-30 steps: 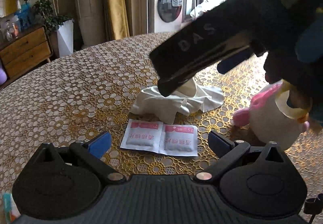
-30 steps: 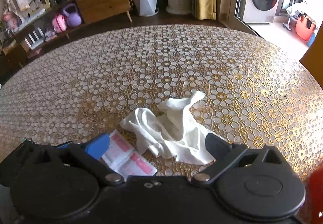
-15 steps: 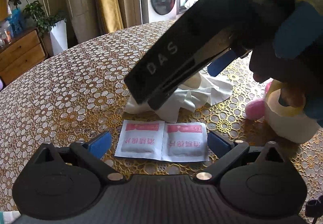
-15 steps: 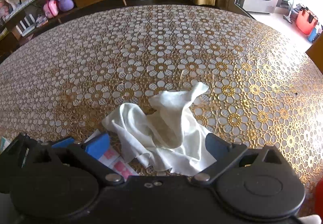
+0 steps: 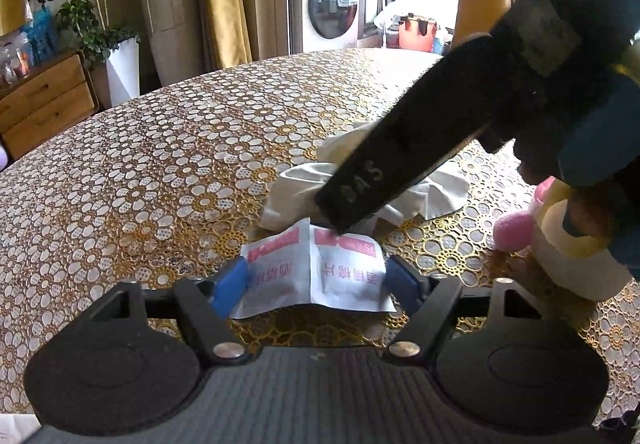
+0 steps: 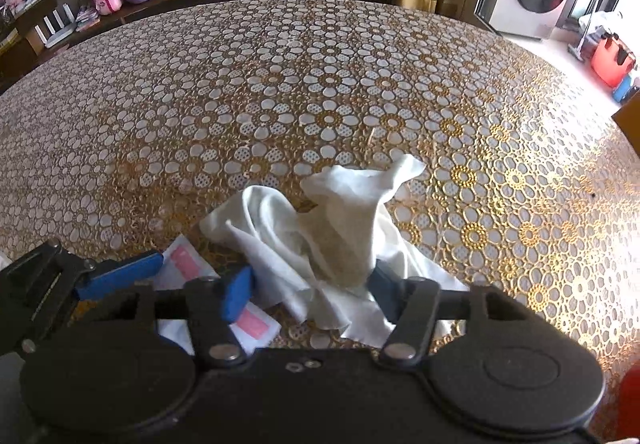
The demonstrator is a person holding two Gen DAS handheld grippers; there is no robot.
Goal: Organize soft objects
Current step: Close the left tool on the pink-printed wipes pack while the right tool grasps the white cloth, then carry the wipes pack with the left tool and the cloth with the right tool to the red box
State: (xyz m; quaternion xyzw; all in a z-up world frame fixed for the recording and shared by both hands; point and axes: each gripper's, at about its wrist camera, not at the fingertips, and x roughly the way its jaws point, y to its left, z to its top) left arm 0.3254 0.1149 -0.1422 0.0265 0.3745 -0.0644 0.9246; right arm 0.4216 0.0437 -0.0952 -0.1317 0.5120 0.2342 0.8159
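The left gripper is closed onto both short ends of the twin sachet, its long axis spanning finger to finger. The right gripper squeezes the crumpled white cloth, just beyond the sachet.

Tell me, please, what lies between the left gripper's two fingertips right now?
In the left wrist view, the joined pair of white sachets with pink print lies on the table between the left gripper's blue fingertips, bowed up along its middle seam.
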